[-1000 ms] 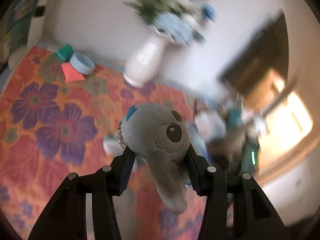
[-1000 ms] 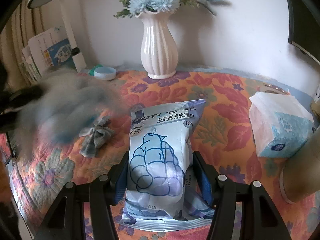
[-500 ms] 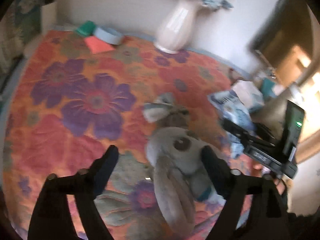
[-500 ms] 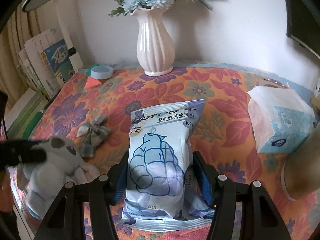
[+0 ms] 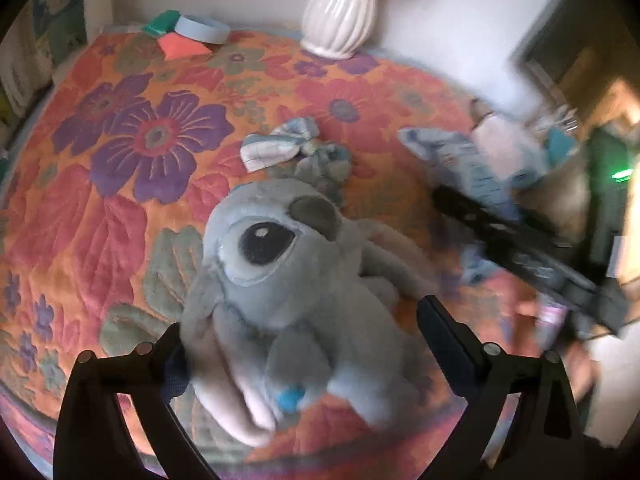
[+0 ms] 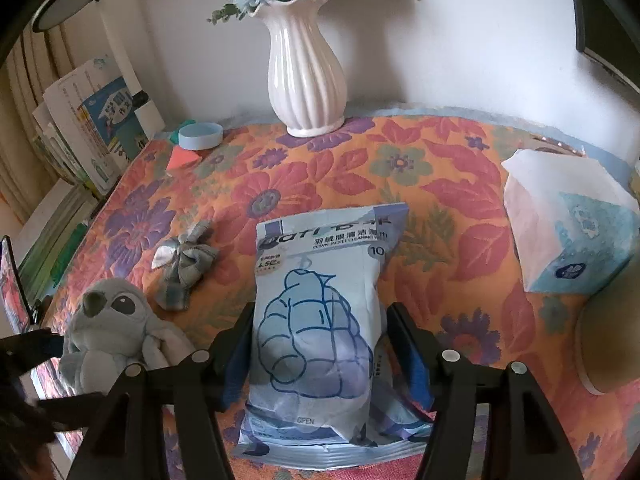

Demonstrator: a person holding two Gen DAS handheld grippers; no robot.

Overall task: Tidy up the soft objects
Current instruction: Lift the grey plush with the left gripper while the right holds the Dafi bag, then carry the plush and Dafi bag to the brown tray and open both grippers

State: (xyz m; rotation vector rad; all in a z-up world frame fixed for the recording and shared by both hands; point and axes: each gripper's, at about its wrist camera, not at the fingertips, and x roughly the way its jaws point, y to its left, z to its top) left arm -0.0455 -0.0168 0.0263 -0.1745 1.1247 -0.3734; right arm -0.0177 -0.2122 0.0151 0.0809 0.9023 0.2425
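Note:
A grey plush toy [image 5: 288, 280] with big black eyes lies on the flowered cloth [image 5: 120, 184] between the wide-apart fingers of my left gripper [image 5: 300, 340], which is open. The toy also shows at the left in the right wrist view [image 6: 112, 332]. My right gripper [image 6: 320, 344] is shut on a blue-and-white wet wipes pack [image 6: 320, 320] that rests on the cloth. A small knotted grey-blue cloth [image 6: 184, 268] lies between the toy and the pack; it also shows in the left wrist view [image 5: 292, 148].
A white ribbed vase [image 6: 306, 76] with blue flowers stands at the back by the wall. A tissue pack [image 6: 568, 224] sits at the right. A blue lid [image 6: 200, 135] and an orange card [image 6: 182, 158] lie back left. Books [image 6: 92, 132] stand left of the table.
My left gripper carried the plush toy down onto the cloth, opened and let it go. The toy now lies at the left front. My right gripper stayed shut on the wipes pack.

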